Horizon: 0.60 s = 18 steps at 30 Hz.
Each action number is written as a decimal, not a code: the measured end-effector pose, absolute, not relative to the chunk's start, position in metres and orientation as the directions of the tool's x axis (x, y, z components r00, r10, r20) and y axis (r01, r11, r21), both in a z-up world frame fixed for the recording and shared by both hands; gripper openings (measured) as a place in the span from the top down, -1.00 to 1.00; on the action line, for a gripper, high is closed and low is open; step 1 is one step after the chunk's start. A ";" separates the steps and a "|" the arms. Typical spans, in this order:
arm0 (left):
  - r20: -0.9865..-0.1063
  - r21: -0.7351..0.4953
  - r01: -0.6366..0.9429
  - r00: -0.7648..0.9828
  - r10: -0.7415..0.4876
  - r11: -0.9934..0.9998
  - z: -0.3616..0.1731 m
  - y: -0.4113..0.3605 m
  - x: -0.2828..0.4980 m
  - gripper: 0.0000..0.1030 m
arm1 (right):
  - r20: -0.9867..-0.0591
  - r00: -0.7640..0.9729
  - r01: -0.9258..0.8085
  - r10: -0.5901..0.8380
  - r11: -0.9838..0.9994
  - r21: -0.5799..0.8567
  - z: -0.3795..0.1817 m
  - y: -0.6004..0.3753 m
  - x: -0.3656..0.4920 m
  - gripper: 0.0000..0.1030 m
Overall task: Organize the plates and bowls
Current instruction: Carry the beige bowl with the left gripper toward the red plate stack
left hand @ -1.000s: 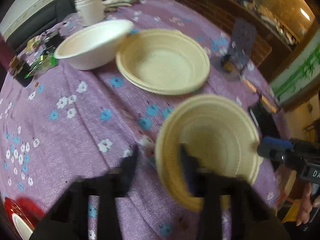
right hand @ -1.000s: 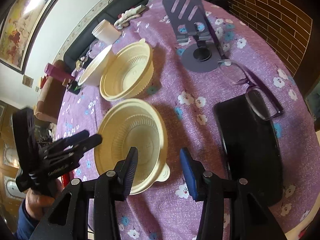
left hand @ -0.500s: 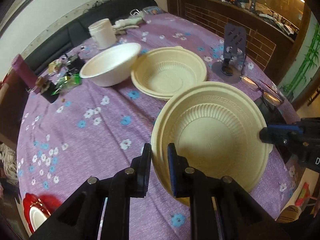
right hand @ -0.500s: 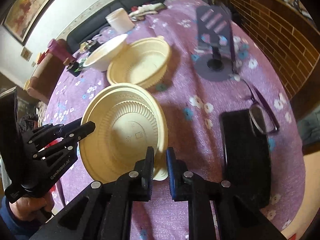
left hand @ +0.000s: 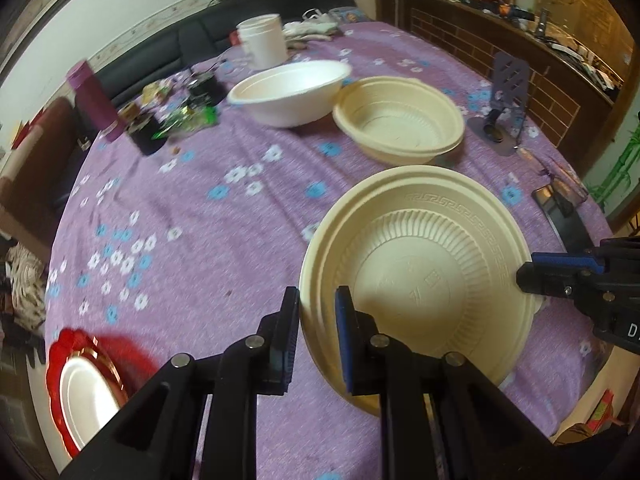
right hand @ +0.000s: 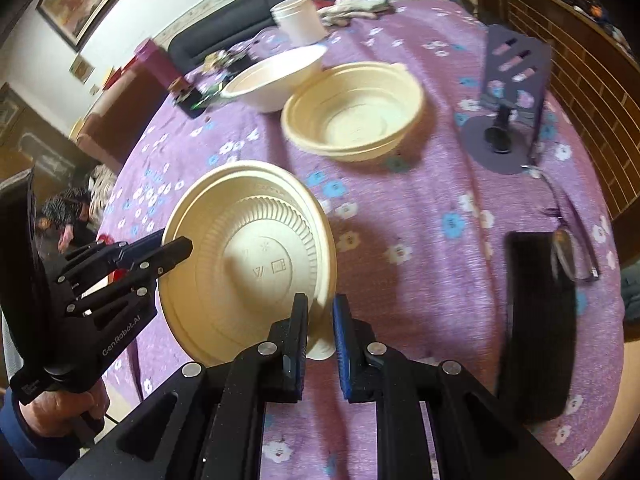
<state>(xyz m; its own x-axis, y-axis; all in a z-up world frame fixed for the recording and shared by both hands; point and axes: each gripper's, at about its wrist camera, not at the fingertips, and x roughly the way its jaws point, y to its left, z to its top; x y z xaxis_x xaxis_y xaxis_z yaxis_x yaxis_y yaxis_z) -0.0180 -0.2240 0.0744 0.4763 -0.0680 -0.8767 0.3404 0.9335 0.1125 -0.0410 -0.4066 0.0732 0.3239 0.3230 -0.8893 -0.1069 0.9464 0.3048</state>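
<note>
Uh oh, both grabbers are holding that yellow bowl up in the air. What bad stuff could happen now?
1. The yellow bowl is tilted and held only by thin rim edges in the left gripper and right gripper; it might slip out.
2. If the grippers pull apart, the light rim could bend or tear.
3. The glasses and black case lie close by; a dropped bowl could knock them.

A white tub [left hand: 264, 40] stood far back on the purple flowered tablecloth [left hand: 192, 240]. Glasses [right hand: 572, 236] lay beside a black case [right hand: 536, 320]
</note>
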 end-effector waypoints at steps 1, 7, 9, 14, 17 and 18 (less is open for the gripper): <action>-0.880 0.113 0.331 0.471 -0.060 0.937 0.073 -0.218 -0.021 0.67 | -0.890 0.317 -0.115 0.326 0.945 0.305 0.072 -0.402 -0.041 0.73; -0.901 0.099 0.281 0.433 -0.034 0.954 0.059 -0.191 -0.034 0.60 | -0.902 0.268 -0.178 0.337 0.938 0.298 0.061 -0.374 -0.044 0.73; -0.910 0.084 0.267 0.414 -0.035 0.960 0.052 -0.183 -0.037 0.60 | -0.906 0.252 -0.192 0.339 0.935 0.297 0.056 -0.367 -0.044 0.73; -0.918 0.070 0.244 0.395 -0.033 0.967 0.043 -0.172 -0.040 0.56 | -0.912 0.230 -0.213 0.338 0.932 0.292 0.049 -0.353 -0.044 0.69; -0.918 0.073 0.247 0.394 -0.032 0.966 0.039 -0.170 -0.040 0.55 | -0.917 0.227 -0.217 0.328 0.935 0.280 0.045 -0.346 -0.042 0.68; -0.918 0.079 0.253 0.395 -0.028 0.964 0.038 -0.172 -0.040 0.55 | -0.918 0.226 -0.220 0.325 0.936 0.276 0.044 -0.345 -0.042 0.68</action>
<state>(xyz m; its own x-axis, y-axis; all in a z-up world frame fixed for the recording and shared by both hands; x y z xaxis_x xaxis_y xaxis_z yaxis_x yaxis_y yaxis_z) -0.0404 -0.1717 0.0381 0.3950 -0.0281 -0.9183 0.2525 0.9643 0.0791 -0.0423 -0.3446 0.0442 0.2264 0.3245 -0.9184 -0.2201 0.9355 0.2763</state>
